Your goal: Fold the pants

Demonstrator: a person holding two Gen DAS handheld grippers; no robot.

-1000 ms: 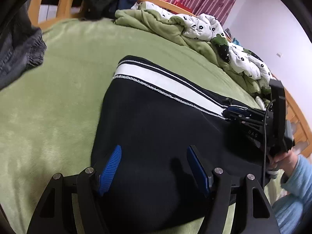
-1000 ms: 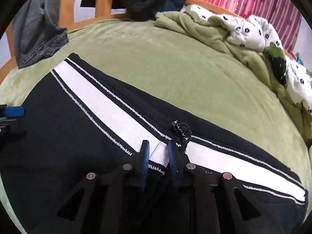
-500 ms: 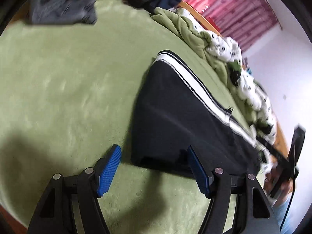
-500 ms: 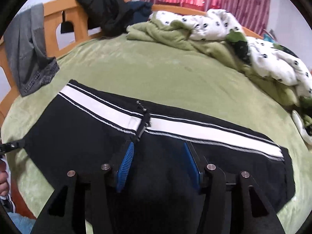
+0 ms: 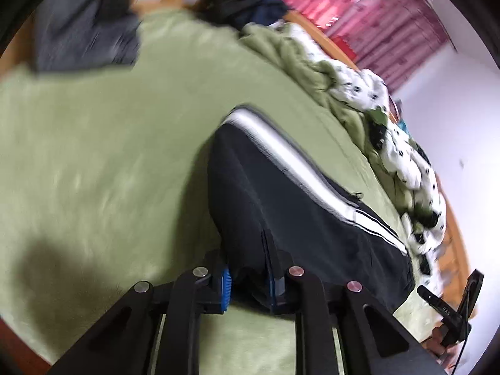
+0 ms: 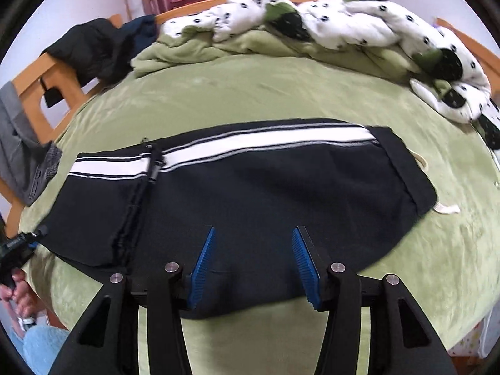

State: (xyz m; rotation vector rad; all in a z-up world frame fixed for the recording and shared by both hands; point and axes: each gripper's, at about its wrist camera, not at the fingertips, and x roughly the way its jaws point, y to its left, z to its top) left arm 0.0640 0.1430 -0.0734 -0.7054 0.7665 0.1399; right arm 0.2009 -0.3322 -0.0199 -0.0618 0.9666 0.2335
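The left gripper (image 5: pixel 248 281) was pinched tight on the corner of the black pants (image 6: pixel 250 193) on the green bed (image 6: pixel 281 93); the right gripper (image 6: pixel 253 265) hung wide apart, holding nothing

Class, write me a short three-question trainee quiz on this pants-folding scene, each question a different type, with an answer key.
1. True or false: the right gripper is clamped on the pants.
2. Multiple choice: the pants lie on a) a wooden floor b) a green bed cover c) a chair.
3. Fill in: the left gripper is shut on the pants' ____ fabric.

Key
1. False: its jaws stand open above the cloth.
2. b
3. black; it pinches the near edge.
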